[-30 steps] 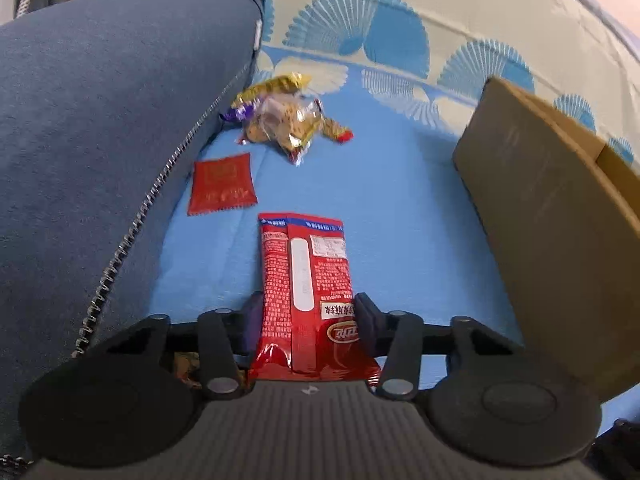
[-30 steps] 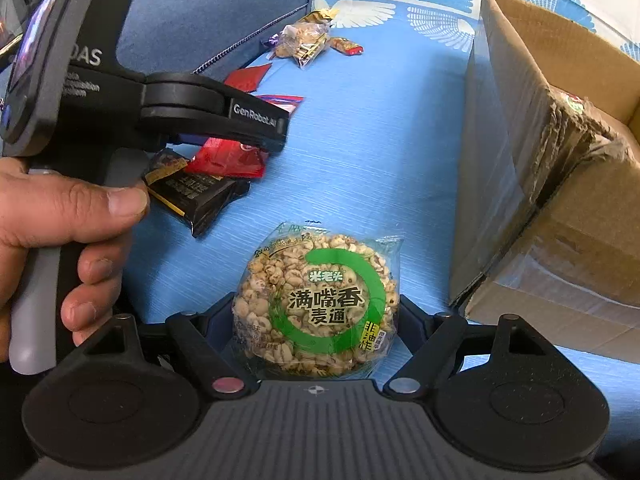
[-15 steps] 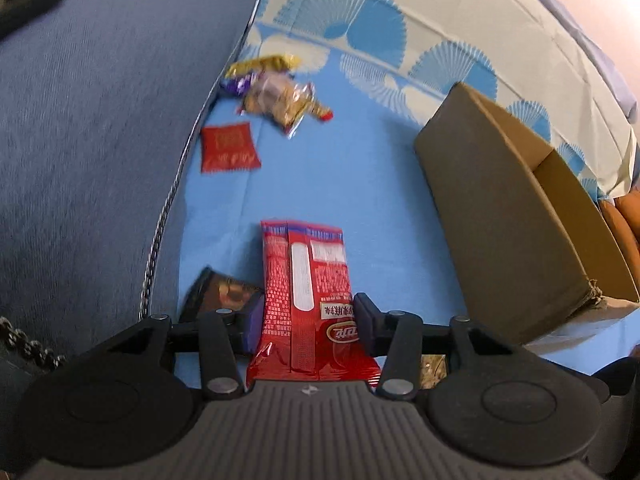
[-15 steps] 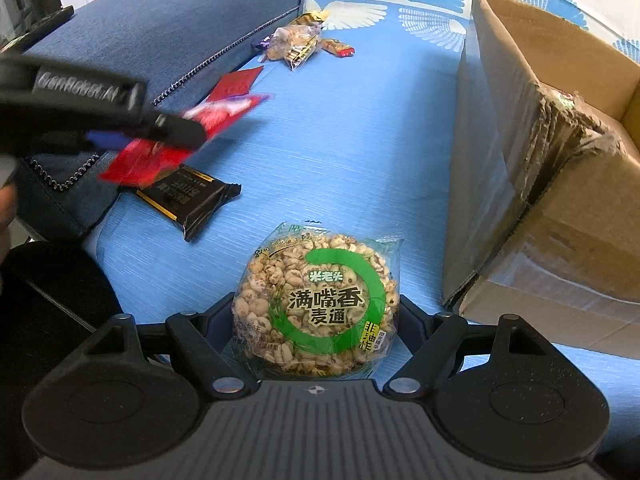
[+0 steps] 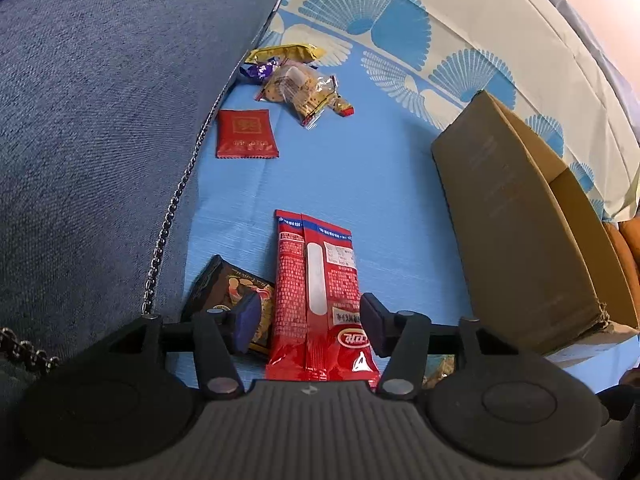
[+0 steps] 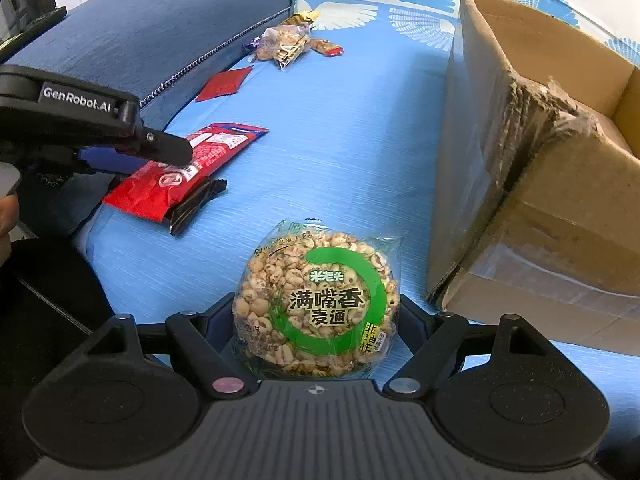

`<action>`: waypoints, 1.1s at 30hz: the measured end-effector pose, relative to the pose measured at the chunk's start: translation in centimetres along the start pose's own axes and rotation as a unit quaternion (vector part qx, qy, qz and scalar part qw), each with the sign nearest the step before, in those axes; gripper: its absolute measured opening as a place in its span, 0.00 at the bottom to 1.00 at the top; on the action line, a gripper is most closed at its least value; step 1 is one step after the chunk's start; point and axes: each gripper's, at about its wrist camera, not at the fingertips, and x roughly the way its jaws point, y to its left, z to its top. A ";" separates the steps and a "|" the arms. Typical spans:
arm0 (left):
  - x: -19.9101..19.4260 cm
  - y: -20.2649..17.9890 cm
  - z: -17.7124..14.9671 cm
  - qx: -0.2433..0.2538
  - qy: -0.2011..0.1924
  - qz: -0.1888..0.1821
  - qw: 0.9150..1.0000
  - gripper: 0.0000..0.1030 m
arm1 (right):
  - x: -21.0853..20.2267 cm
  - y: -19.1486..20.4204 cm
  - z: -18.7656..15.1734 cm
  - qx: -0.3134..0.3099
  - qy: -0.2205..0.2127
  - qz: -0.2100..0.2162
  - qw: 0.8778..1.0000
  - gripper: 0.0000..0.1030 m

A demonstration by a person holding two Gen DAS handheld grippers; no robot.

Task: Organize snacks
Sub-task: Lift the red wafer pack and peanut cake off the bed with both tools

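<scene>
My left gripper [image 5: 306, 326] has opened around a long red snack packet [image 5: 318, 300]; a gap shows between its left pad [image 5: 246, 322] and the packet. In the right wrist view the packet [image 6: 188, 168] lies across a dark brown packet [image 6: 196, 204] on the blue sheet, with the left gripper [image 6: 160, 152] over it. My right gripper [image 6: 316, 320] is shut on a round puffed-grain cake in a clear wrapper with a green ring [image 6: 316, 300], held low over the sheet, left of the cardboard box [image 6: 540, 168].
A flat red sachet [image 5: 246, 134] and a small pile of wrapped snacks [image 5: 298, 82] lie farther back beside the dark blue cushion [image 5: 100, 120]. The open cardboard box [image 5: 520, 232] stands on the right on the blue sheet [image 6: 340, 120].
The left gripper lowered the red packet onto the dark brown packet and opened its jaws. The right gripper kept still with the grain cake.
</scene>
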 end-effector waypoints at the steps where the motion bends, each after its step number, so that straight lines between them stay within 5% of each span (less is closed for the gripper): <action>1: 0.0 -0.2 0.0 0.004 -0.002 0.003 1.000 0.62 | 0.0 0.1 0.0 0.000 0.000 -0.001 1.000 0.81; 8: -0.3 -2.2 0.1 0.049 -0.050 0.034 0.997 0.80 | 0.2 0.4 0.2 0.000 0.000 -0.003 1.000 0.81; 20: 3.5 -4.5 -0.3 0.133 -0.019 0.075 0.988 0.80 | 0.3 0.7 0.0 -0.009 -0.003 -0.004 1.000 0.81; 22: 3.7 -4.7 -0.4 0.139 -0.019 0.081 0.987 0.78 | 0.3 0.7 0.0 -0.009 -0.003 -0.005 1.000 0.81; 26: 4.0 -4.4 -0.4 0.136 -0.008 0.077 0.988 0.56 | 0.3 1.0 -0.1 -0.010 -0.005 -0.009 1.000 0.81; 33: 3.2 -3.8 -0.2 0.110 -0.019 0.056 0.992 0.50 | 0.2 1.1 -0.3 -0.007 -0.009 -0.010 1.000 0.80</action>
